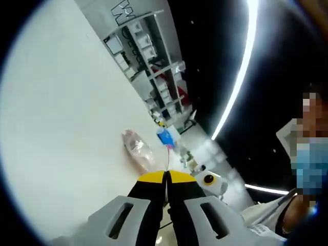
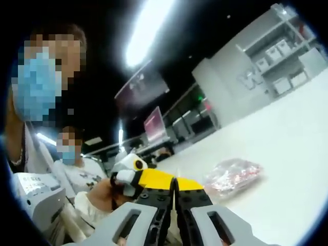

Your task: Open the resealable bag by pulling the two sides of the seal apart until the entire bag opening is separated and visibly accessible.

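Beyond the right tool [image 2: 175, 183], right: bag [image 2: 233, 176].

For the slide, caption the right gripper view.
Right claw closed and empty, above a white table where the resealable bag lies untouched.

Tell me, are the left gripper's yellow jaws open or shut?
Shut. The left gripper has its yellow tips pressed together, with a thin seam between.

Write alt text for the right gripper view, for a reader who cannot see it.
The right gripper, its yellow-tipped jaws closed together, rises from the bottom of the view with a clear resealable bag of reddish contents lying on the white table just beyond it. A person's hand sits at lower left; shelving stands in the background.
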`<action>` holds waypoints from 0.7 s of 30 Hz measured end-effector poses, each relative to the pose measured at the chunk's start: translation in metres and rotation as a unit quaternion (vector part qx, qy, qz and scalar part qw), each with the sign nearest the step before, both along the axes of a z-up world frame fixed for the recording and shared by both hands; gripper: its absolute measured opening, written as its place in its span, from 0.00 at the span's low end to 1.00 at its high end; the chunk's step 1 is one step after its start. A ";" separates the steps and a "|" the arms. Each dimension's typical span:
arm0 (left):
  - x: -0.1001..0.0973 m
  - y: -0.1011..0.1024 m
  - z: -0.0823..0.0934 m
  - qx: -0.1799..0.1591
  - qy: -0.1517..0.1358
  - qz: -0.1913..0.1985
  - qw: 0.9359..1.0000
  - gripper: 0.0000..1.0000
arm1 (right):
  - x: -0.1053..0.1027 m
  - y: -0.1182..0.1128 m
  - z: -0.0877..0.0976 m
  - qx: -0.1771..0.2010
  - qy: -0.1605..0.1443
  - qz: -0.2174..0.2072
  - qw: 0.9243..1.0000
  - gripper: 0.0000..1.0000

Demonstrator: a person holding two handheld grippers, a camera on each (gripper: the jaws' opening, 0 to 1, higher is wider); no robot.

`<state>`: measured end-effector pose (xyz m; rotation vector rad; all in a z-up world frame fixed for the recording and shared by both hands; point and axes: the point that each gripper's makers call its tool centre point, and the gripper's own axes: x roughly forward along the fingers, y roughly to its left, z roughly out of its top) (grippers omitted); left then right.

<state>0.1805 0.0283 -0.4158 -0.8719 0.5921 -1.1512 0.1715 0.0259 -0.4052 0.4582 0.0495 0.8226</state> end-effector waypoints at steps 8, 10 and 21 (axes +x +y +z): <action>-0.001 -0.001 -0.001 0.007 -0.005 -0.008 1.000 0.00 | 0.000 -0.001 0.000 -0.004 -0.003 0.000 1.000 0.00; -0.001 -0.001 -0.002 0.011 -0.007 -0.009 1.000 0.00 | 0.000 -0.002 0.000 -0.005 -0.004 -0.004 1.000 0.00; 0.000 0.000 -0.003 0.022 -0.023 -0.008 0.999 0.00 | -0.002 -0.001 0.003 -0.013 -0.020 -0.005 1.000 0.03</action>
